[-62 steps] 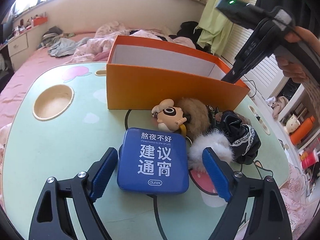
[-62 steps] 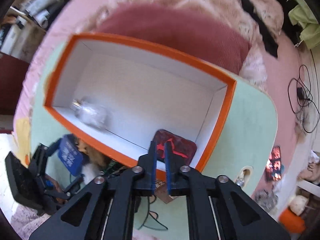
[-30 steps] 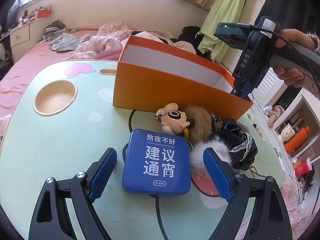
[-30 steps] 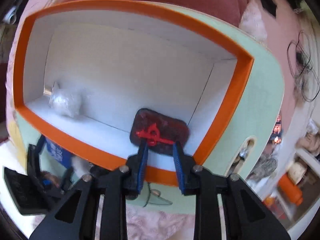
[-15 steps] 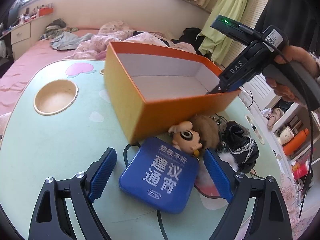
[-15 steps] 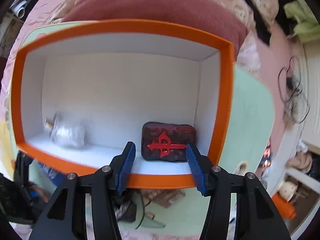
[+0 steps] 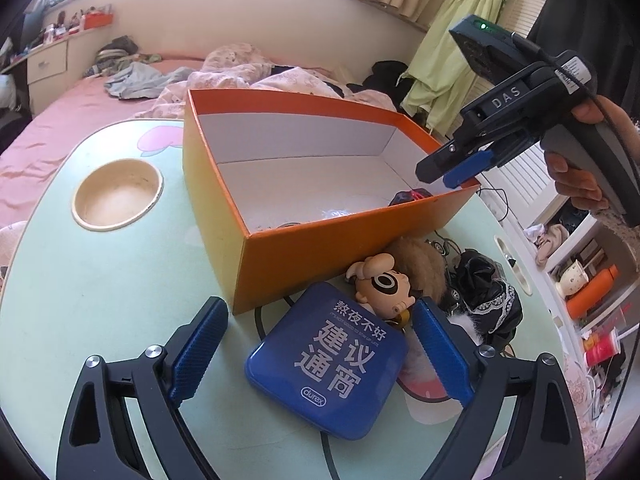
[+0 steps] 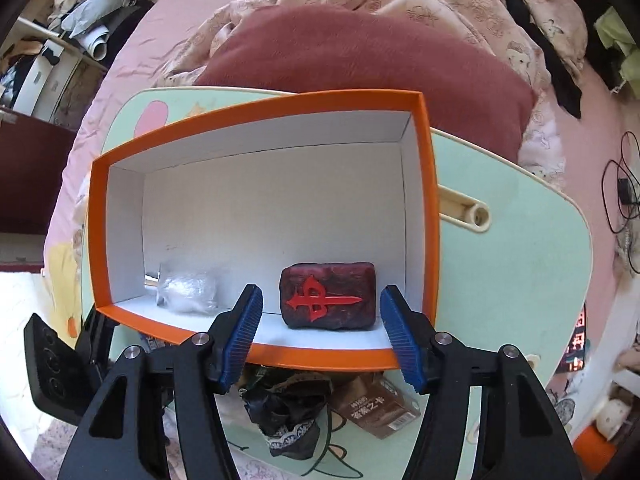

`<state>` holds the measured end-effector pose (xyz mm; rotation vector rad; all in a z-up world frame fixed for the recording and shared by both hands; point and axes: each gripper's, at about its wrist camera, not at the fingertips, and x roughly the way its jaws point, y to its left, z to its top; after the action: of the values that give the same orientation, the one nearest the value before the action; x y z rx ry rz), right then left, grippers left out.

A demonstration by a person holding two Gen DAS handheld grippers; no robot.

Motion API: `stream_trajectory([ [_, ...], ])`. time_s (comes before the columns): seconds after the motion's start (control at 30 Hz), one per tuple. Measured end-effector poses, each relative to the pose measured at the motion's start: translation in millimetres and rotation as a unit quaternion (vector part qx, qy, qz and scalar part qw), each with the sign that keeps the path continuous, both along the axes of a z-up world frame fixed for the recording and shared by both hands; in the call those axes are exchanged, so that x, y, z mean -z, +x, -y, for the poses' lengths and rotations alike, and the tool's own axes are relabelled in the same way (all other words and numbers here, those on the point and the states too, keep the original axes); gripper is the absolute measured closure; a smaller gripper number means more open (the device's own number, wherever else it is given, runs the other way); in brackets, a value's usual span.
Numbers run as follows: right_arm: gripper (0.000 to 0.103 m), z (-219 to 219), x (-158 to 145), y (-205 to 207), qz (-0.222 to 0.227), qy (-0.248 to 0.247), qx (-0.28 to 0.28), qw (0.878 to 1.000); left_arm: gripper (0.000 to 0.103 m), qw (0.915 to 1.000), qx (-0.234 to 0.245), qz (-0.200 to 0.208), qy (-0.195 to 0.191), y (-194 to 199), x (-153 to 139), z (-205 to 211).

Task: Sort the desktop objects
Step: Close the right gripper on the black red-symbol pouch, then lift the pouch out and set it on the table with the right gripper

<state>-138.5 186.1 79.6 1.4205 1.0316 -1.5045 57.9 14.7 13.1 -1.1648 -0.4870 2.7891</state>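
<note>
Though hidden leftward — clear packet (image 8: pixel 186 292) overhead

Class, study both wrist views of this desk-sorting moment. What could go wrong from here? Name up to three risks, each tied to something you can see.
1. The orange box sits skewed, its near corner against the blue tin and doll; another nudge may scatter them.
2. The right gripper, jaws opening with nothing held, hangs above the box rim and may catch it.
3. A black cable runs under the tin; the open left gripper may snag it when lifting.
</note>
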Motion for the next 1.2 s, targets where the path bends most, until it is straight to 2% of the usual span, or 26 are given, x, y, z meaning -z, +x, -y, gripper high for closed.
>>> stream_trajectory([
  [0.23, 0.041, 30, 3, -25, -0.039, -0.009, -0.027, 0.999, 0.010, 1.0000, -0.001, 0.000, -0.001, 0, 0, 1],
  [0.53, 0.041, 40, 19, -32, -0.105, 0.031, -0.015, 0.994, 0.010, 1.0000, 0.000, -0.001, 0.000, 0, 1, 2],
  [0.6, 0.040, 41, 28, -34, -0.111, 0.056, -0.014, 0.992, 0.010, 1.0000, -0.001, -0.001, 0.000, 0, 1, 2],
  [0.7, 0.030, 36, 52, -46, -0.088, 0.107, 0.013, 0.990, 0.009, 1.0000, 0.001, -0.001, 0.000, -1, 1, 4],
  [0.77, 0.030, 32, 65, -45, -0.107, 0.127, 0.001, 0.986, 0.009, 1.0000, 0.001, -0.001, 0.000, -2, 2, 5],
  [0.93, 0.030, 24, 66, -49, -0.081, 0.110, 0.013, 0.991, 0.009, 1.0000, 0.002, -0.001, -0.001, -3, 4, 7],
  [1.03, 0.042, 21, 64, -50, -0.078, 0.104, 0.011, 0.991, 0.009, 1.0000, 0.002, -0.002, -0.001, -2, 4, 7],
  [1.2, 0.042, 17, 47, -47, -0.078, 0.051, 0.006, 0.996, 0.009, 1.0000, 0.002, -0.002, -0.001, -2, 4, 6],
])
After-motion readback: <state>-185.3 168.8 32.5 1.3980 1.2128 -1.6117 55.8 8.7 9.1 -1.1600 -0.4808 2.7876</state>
